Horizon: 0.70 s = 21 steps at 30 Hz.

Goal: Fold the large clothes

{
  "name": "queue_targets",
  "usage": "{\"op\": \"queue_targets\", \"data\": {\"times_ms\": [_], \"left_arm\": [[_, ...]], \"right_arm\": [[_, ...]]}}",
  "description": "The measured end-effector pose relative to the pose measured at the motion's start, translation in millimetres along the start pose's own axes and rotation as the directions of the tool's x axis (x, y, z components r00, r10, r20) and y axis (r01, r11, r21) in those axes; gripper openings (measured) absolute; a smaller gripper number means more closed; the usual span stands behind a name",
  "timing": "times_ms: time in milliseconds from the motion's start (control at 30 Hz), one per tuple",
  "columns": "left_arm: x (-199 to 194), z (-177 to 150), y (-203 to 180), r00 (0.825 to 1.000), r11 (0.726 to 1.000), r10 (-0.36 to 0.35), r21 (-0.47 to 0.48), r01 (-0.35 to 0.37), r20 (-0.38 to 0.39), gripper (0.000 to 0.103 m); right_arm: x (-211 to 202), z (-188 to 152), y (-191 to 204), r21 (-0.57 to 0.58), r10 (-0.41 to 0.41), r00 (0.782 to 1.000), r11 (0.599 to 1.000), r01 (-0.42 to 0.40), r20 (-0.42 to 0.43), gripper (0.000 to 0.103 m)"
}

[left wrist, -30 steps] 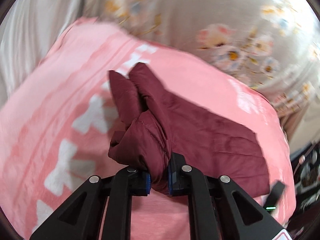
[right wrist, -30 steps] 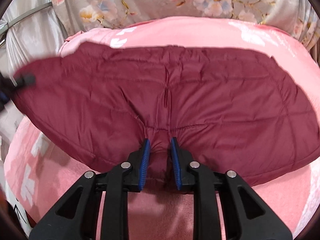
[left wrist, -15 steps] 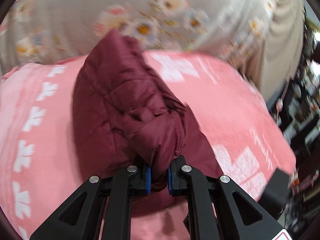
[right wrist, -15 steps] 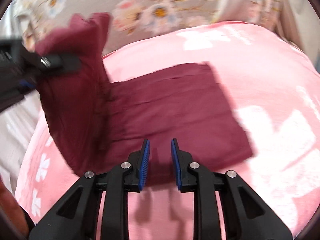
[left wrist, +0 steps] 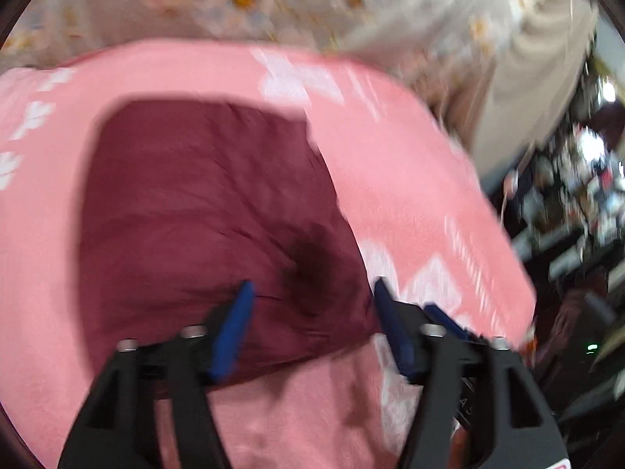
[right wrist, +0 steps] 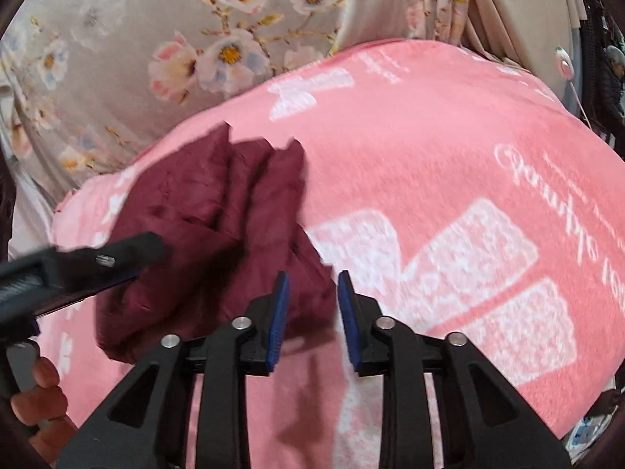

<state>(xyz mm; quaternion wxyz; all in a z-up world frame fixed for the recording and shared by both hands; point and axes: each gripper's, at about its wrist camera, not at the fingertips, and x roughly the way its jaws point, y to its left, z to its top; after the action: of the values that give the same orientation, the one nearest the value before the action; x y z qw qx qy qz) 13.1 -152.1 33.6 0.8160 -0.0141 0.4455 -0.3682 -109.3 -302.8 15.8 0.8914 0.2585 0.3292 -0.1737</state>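
Both tools, just spreading, hover released over the maroon garment (left wrist: 203, 203) on a pink blanket (right wrist: 429, 125).

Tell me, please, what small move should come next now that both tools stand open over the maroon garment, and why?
Probably draw both tools back. The left tool has just opened and holds nothing, and the maroon garment lies folded on the pink blanket. The right tool has also been opening, with nothing between its pads.

Even indoor light, left view smeared by motion blur, fisheye-bent dark edges, soft shadows
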Motion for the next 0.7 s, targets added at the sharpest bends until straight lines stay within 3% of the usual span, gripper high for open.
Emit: {"op": "queue_targets", "data": {"times_ms": [67,133,200,300,333,400,500,600,700], "left_arm": [[-30,11,21,0.996,0.999,0.033,-0.036,-0.03,0.08,0.067],[-44,18,42,0.987,0.992,0.109,-0.082,-0.1,0.114,0.067],[-48,19,64,0.97,0.973,0.212,-0.119,-0.198,0.118,0.067],[-40,14,89,0.949,0.942,0.308,-0.161,-0.294,0.068,0.067],[-38,11,96,0.95,0.94,0.309,-0.169,-0.297,0.05,0.067],[-29,5,105,0.952,0.938,0.306,-0.172,-0.301,0.004,0.067],[-18,0,95,0.95,0.941,0.312,-0.131,-0.312,-0.021,0.066],[-3,-6,79,0.949,0.946,0.314,-0.073,-0.316,-0.038,0.066],[13,-12,65,0.944,0.945,0.325,-0.027,-0.327,-0.057,0.066]], "right_arm": [[-4,4,9,-0.002,0.062,0.998,0.998,-0.062,0.016,0.052],[3,10,28,-0.014,0.147,0.989,0.989,-0.147,0.002,0.057],[17,15,43,-0.018,0.197,0.98,0.98,-0.198,-0.031,0.066],[41,17,61,-0.042,0.176,0.982,0.983,-0.179,-0.075,0.066],[49,17,64,-0.053,0.154,0.985,0.986,-0.159,-0.081,0.064],[58,16,61,-0.045,0.136,0.986,0.989,-0.141,-0.094,0.016],[41,25,47,0.004,0.175,0.984,0.985,-0.174,-0.02,0.009],[17,22,36,-0.031,0.083,0.995,0.996,-0.081,0.055,0.009],[25,12,18,-0.023,0.021,1.0,1.0,-0.021,0.018,0.009]]}}
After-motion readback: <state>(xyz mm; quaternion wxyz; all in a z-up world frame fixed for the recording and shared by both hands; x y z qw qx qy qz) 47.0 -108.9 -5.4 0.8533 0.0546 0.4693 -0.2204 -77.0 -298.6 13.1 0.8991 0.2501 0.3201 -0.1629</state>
